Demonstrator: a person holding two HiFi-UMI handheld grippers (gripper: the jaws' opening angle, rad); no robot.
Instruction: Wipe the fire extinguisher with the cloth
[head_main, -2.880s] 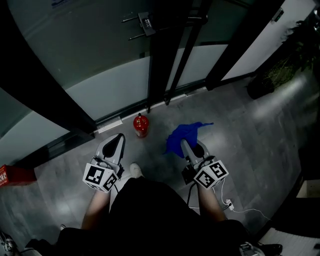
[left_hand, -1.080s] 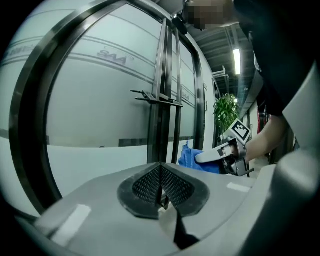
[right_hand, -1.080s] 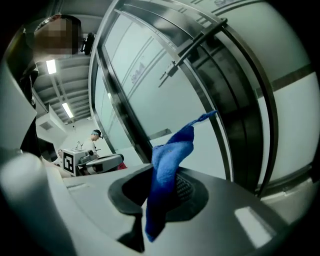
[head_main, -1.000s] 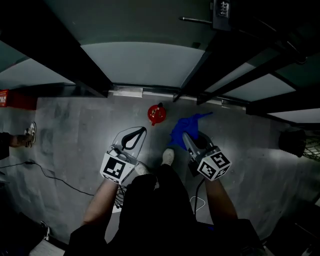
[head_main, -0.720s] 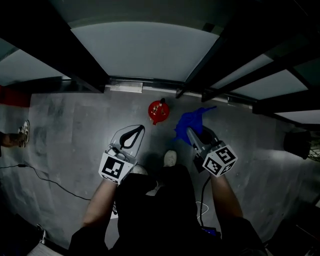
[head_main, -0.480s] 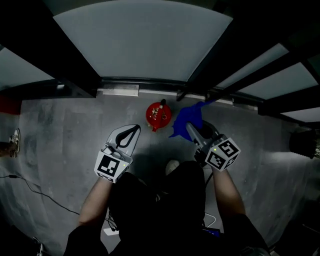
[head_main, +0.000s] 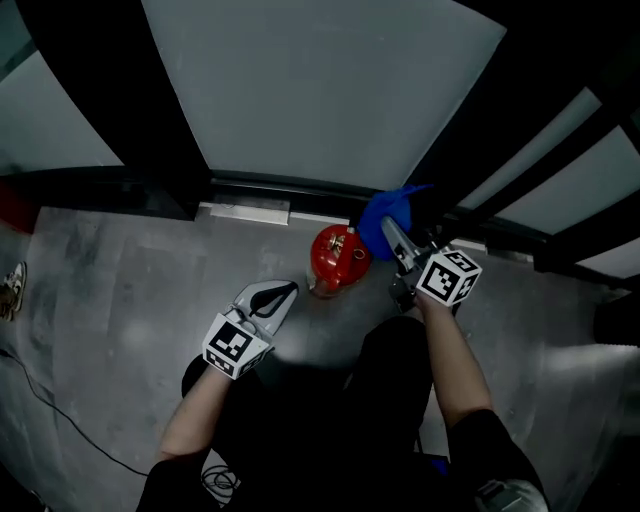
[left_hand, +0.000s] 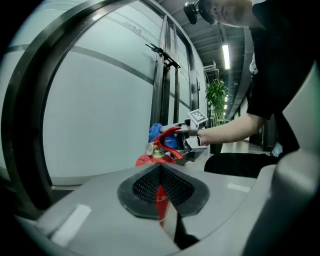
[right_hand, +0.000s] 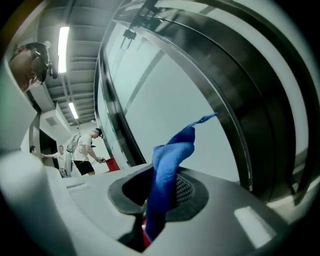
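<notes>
The red fire extinguisher (head_main: 337, 259) stands on the grey floor by the glass wall, seen from above. In the left gripper view its lever and gauge (left_hand: 161, 145) rise just beyond my jaws. My right gripper (head_main: 392, 236) is shut on the blue cloth (head_main: 384, 213), which hangs close to the extinguisher's upper right side; I cannot tell whether it touches. The cloth (right_hand: 169, 167) runs up from between the right gripper (right_hand: 159, 197). My left gripper (head_main: 283, 292) is shut and holds nothing, its tip a short way from the extinguisher's lower left.
A frosted glass wall (head_main: 320, 90) with dark frames stands right behind the extinguisher, with a metal sill plate (head_main: 245, 212) at its foot. A cable (head_main: 40, 405) lies on the floor at left. People (right_hand: 86, 150) and a red box (right_hand: 111, 164) are far down the corridor.
The person has stepped up to the extinguisher and bent lower. Both grippers came in beside it, the right one carrying the cloth to its upper right side.
</notes>
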